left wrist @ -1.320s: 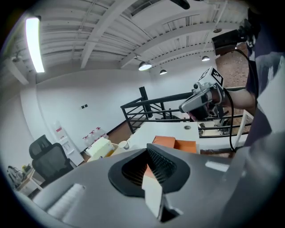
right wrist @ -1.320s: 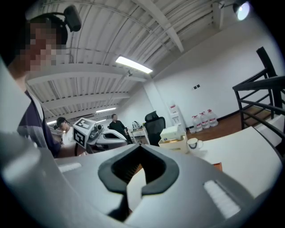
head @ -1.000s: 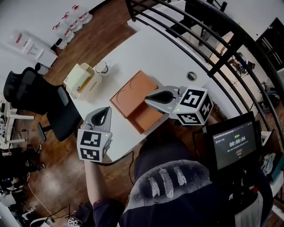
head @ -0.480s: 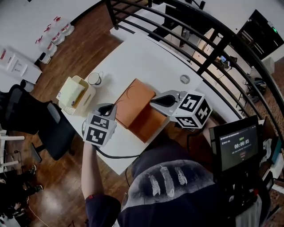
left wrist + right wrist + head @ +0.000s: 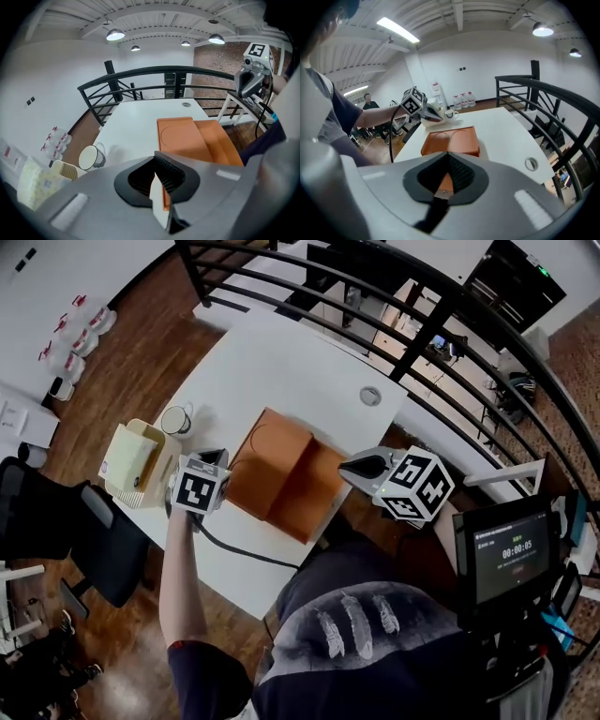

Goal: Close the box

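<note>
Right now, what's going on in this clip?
A person stands at a white table with a handheld gripper in each hand. An orange box lies open and flat on the table in front of them. The left gripper is by the box's left edge and the right gripper is by its right side. Both have their jaws together and hold nothing. The box is not closed yet.

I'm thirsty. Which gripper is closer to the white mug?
Left. The left gripper is close by the mug; the right gripper is far off, across the orange box.
</note>
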Available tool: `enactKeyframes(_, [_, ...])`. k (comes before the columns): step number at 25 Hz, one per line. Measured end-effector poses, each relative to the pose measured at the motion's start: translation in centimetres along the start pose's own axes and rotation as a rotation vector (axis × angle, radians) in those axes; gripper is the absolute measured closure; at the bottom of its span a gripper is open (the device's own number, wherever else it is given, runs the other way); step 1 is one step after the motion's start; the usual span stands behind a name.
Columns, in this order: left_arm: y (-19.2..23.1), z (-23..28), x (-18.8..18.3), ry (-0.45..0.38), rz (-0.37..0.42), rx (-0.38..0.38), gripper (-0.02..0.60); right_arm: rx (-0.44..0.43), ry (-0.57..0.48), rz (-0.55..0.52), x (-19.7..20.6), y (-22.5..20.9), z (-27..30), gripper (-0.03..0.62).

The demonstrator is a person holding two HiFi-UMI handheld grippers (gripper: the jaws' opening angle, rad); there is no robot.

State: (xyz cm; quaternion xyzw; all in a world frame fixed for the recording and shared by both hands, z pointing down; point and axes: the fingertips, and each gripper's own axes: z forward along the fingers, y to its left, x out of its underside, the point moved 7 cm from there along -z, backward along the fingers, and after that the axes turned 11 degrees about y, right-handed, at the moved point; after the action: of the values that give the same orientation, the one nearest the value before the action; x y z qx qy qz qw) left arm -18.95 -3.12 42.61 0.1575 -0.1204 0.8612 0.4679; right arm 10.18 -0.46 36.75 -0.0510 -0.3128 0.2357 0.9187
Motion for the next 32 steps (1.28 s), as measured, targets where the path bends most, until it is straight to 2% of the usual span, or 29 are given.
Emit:
enactKeyframes(5, [0.5,2.1,0.0,0.024,-0.009,0.054,0.566,0.033,0.063,0.116,4.5,-0.6,1.2,0.589])
enactKeyframes(12, [1.3,3.8,-1.1,0.055,-0.028,0.031,0.568,0.075,0.201,0.187,10.3,-1.5,3.6,0.589])
enactKeyframes(16, [1.5,5.2,-0.8,0.125,-0.018,0.037,0.567,0.085,0.275,0.206,12.4,-2.1,4.6,0.589])
enactKeyframes(18, [1.9,5.8,-0.6,0.154,-0.015,0.014,0.568,0.074,0.309,0.208,13.2,-2.3,5.4,0.589])
enactKeyframes(25, [2.1,7.4,-1.0,0.198,0.006,0.041,0.568,0.026,0.397,0.173,14.3,-1.8,8.7,0.589])
enactKeyframes(32, [2.0,8.9,-0.3,0.24,-0.011,0.078,0.566,-0.008,0.415,0.124,13.3,-1.0,10.5,0.589])
